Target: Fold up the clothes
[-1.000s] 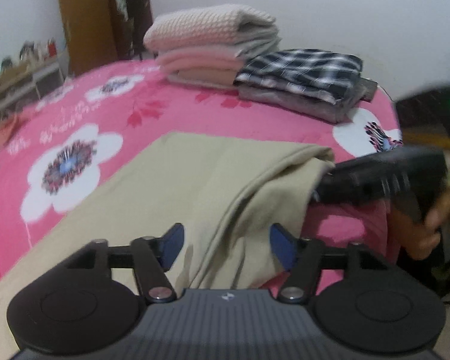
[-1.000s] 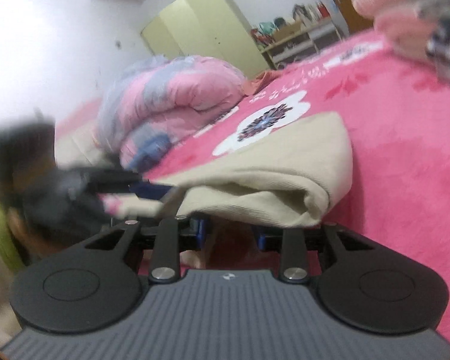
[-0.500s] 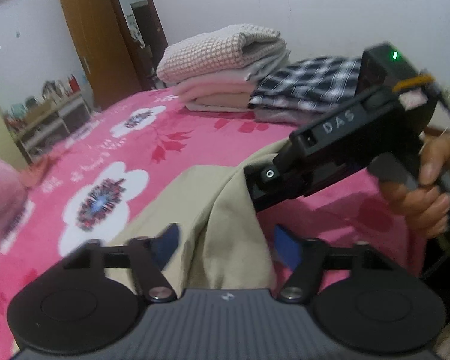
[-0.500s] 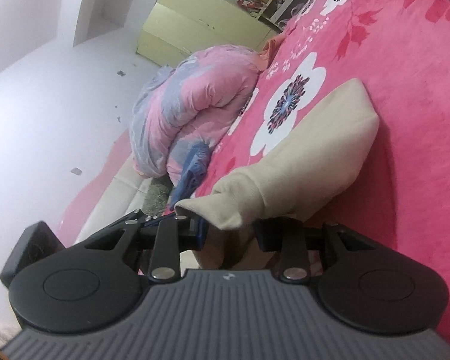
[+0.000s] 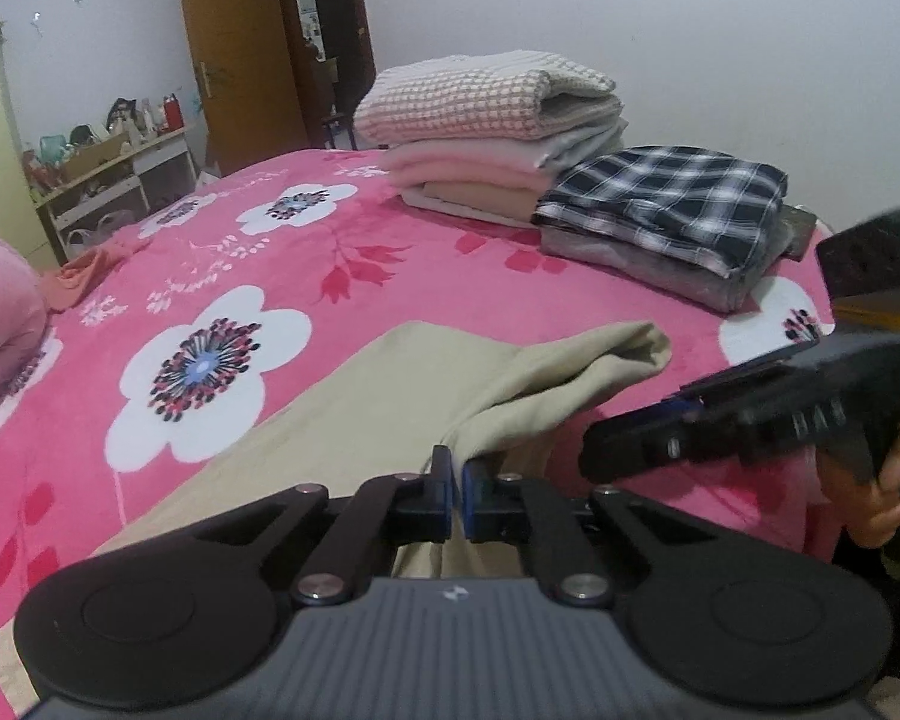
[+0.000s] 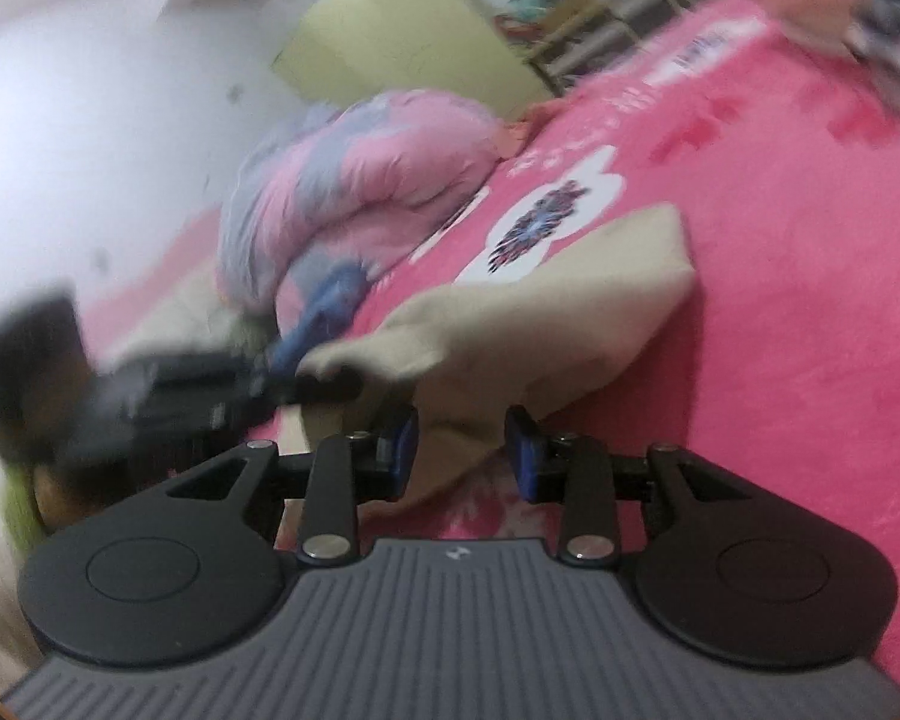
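Grip phase of a fold, by my read. Left gripper (image 5: 456,495) jaws are clenched on a pinch of the beige garment (image 5: 426,384) at its near edge, cloth bunched up between the blue pads. Right gripper (image 6: 463,450) has its jaws part-way apart; a fold of the same cloth sits in the gap, but the right wrist view is too blurred to tell if the pads press on it. Cannot call that one held.

Next move likely needs the right side to get a firm pinch, then both hands lift together and carry the near edge over toward the far end, keeping the cloth taut so it lands flat.

Garment lies on the bed (image 5: 510,276), on the pink flowered cover: plain beige, thick-looking, far end already doubled into a rounded fold (image 5: 630,348). Beyond it, well apart, two stacks of folded clothes (image 5: 492,132) near the wall.
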A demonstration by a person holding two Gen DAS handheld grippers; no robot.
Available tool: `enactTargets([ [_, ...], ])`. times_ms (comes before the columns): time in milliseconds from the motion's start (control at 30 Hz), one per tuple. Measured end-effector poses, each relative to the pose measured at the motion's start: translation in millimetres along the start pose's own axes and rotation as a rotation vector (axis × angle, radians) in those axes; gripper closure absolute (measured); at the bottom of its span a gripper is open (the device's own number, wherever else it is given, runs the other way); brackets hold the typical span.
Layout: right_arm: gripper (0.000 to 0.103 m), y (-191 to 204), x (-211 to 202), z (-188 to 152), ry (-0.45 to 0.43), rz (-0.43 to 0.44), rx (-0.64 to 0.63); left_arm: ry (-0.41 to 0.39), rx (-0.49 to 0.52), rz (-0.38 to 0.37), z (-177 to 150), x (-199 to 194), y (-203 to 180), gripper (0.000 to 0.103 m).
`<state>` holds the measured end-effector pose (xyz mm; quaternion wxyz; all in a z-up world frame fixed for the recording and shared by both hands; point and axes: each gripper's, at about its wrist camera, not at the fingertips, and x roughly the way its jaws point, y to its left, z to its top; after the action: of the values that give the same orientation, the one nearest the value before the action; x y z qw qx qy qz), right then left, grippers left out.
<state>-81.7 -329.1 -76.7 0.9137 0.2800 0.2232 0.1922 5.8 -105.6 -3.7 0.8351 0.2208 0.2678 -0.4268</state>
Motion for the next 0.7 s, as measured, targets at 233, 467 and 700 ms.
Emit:
enactTargets([
  [233, 0.074, 56, 37, -6, -0.028, -0.184, -0.473, -0.018, -0.020, -0.001, 0, -1, 1, 0.100],
  [467, 0.076, 35, 52, -16, 0.122, -0.354, -0.322, -0.032, -0.045, -0.020, -2, -2, 5, 0.100],
  [700, 0.074, 46, 62, -12, 0.078, -0.272, -0.370, -0.038, -0.051, -0.021, -2, -4, 5, 0.100],
])
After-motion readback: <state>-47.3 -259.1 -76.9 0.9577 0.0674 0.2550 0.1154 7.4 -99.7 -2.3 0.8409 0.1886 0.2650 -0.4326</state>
